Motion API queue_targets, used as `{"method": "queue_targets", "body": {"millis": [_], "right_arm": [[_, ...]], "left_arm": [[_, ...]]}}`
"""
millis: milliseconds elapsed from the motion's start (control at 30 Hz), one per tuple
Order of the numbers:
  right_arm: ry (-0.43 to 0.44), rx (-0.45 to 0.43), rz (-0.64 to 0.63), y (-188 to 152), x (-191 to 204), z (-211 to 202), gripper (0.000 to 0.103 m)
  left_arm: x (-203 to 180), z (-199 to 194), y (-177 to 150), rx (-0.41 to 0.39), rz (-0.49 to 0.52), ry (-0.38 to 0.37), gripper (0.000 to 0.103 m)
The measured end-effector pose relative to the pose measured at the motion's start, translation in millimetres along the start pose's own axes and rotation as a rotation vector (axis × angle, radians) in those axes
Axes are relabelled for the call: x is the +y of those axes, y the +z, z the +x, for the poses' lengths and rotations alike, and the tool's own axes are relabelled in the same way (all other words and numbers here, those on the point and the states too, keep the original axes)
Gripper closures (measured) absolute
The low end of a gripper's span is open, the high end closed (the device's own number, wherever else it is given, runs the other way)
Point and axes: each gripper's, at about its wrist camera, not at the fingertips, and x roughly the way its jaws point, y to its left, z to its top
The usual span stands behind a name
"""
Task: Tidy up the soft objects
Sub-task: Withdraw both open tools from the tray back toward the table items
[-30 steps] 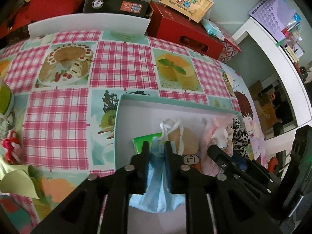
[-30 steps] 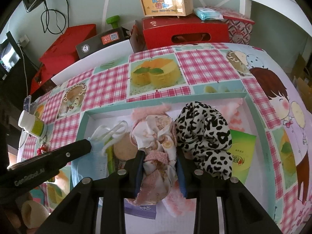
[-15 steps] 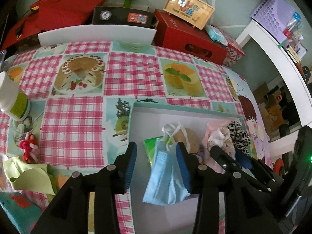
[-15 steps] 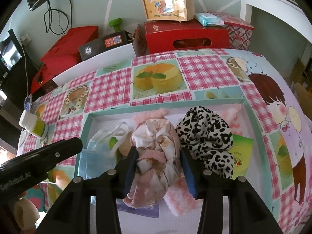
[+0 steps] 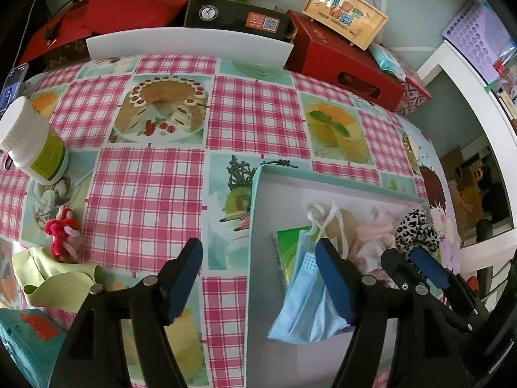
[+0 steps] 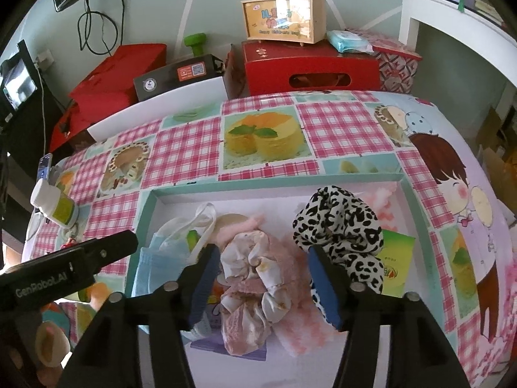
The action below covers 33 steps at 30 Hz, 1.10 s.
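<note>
Face mask [image 5: 307, 294]: blue, with white ear loops; it lies in the left part of the tray, partly over a green booklet [image 5: 289, 252]. A second ago your left gripper pinched it; now it lies free.
Pink scrunchie [image 6: 255, 278]: a crumpled pink and cream bundle in the middle of the tray, between your right fingers but no longer squeezed by them.
Leopard scrunchie [image 6: 342, 236]: black and white, just beside the pink one on its right, resting partly on a second green booklet [image 6: 395, 263].
Tray [image 5: 281, 187]: shallow, teal-rimmed with a pale floor; it holds all three soft items, as it did earlier.
Left gripper [image 5: 261, 278]: your tongs are spread wide, one finger over the tablecloth outside the tray, the other over the mask. A second ago they were pressed on the mask, and half a second ago half spread.
Right gripper [image 6: 261, 286]: your tongs are spread either side of the pink scrunchie, wider than half a second ago; a second ago they clamped it.
Red yarn bundle [image 5: 63, 234]: on the tablecloth left of the tray, well apart from it.
Green cloth [image 5: 55, 281]: pale, folded, just below the yarn.
White bottle [image 5: 34, 142]: green label, near the table's left edge.
Tablecloth [image 5: 145, 194]: pink check with cake pictures.
</note>
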Motion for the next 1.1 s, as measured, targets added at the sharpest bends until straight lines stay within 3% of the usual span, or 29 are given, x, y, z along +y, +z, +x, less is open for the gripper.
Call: {"method": "queue_targets", "body": {"millis": [367, 467, 600, 700, 833, 933, 1100], "right_arm": [[-0.036, -0.006, 0.003, 2, -2, 0, 0.031], [-0.036, -0.013, 0.003, 2, -2, -1, 0.024], [-0.043, -0.022, 0.004, 3, -3, -1, 0.018], [-0.049, -0.022, 0.014, 3, -5, 0, 0.011], [-0.063, -0.021, 0.021, 3, -8, 0, 0.010], [-0.066, -0.020, 0.031, 3, -10, 0, 0.000], [-0.066, -0.026, 0.046, 4, -12, -1, 0.000]], "left_arm": [[13, 5, 1, 0.005, -0.047, 0.026, 0.029], [16, 6, 2, 0.005, -0.054, 0.033, 0.028], [19, 6, 2, -0.003, -0.057, 0.043, 0.018], [18, 6, 3, -0.010, -0.055, 0.047, 0.018], [19, 8, 2, -0.014, -0.056, 0.067, 0.017], [21, 9, 2, -0.013, -0.059, 0.080, 0.008], [22, 8, 2, -0.016, -0.066, 0.079, 0.008]]}}
